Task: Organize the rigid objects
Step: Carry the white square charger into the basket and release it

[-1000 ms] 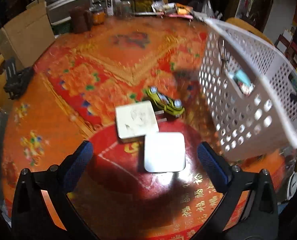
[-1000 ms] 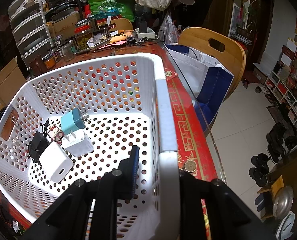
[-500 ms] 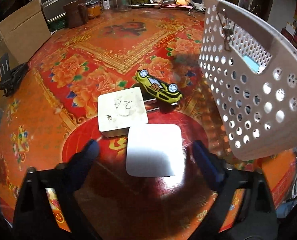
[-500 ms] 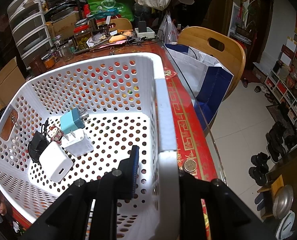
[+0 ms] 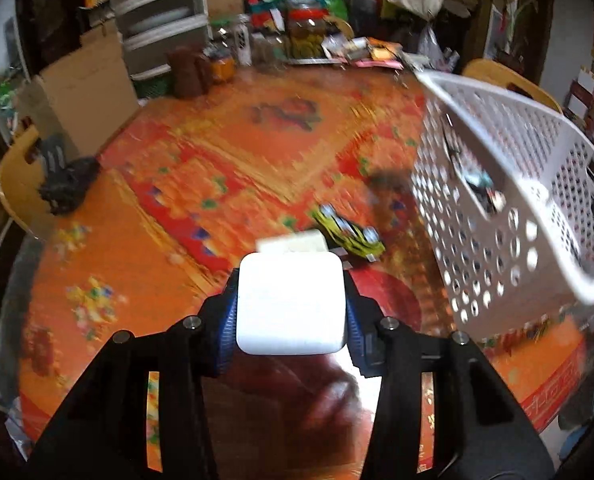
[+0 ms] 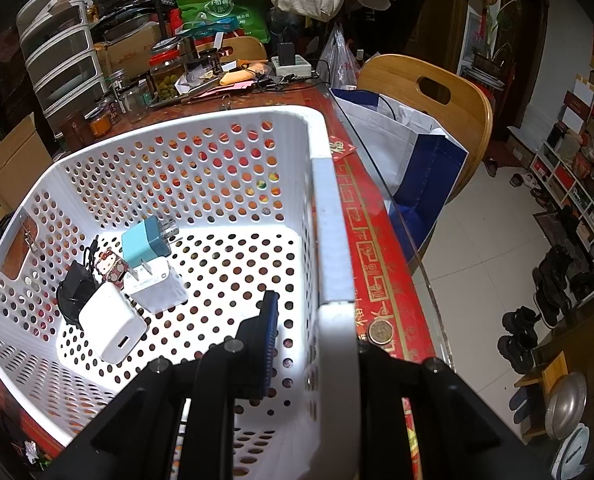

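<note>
Left tool (image 5: pixel 291 312) closing, pinching white box (image 5: pixel 290 304); right tool (image 6: pixel 313 344) clamps basket (image 6: pixel 329 240); red floral table (image 5: pixel 217 168).

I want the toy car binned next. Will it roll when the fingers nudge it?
Probably: the yellow toy car sits on its wheels on the smooth glass-topped table, so a lengthwise push may send it rolling. It looks rigid and small, likely light.

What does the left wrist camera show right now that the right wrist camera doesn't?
Left wrist only: the left gripper closing on a white square box, with a second white box and a yellow toy car on the table behind.

Right wrist only: the right gripper shut on the basket's rim, and the white charger, teal plug and another white plug inside.

Both: the white perforated basket on the red patterned table.
</note>
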A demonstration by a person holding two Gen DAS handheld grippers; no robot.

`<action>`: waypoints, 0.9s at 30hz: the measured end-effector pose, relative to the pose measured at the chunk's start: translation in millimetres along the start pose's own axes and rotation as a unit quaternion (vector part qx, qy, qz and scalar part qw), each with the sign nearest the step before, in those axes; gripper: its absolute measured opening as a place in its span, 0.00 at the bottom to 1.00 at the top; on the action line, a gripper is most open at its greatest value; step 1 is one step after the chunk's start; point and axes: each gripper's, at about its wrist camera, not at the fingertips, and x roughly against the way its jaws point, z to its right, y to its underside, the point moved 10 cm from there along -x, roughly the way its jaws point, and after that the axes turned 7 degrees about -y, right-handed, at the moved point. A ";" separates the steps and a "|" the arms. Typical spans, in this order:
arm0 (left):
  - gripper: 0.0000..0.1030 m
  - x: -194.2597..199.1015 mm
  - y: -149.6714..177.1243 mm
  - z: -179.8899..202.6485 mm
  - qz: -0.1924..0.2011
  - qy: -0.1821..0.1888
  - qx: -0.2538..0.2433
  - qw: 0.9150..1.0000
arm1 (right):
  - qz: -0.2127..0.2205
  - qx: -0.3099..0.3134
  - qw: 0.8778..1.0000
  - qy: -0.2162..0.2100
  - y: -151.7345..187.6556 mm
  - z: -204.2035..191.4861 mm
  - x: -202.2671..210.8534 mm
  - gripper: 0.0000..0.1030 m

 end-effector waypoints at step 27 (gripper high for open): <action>0.41 62.6 -132.6 78.1 0.052 -0.033 -0.079 0.995 | -0.002 0.006 1.000 0.002 0.4 -2.3 -1.2 0.17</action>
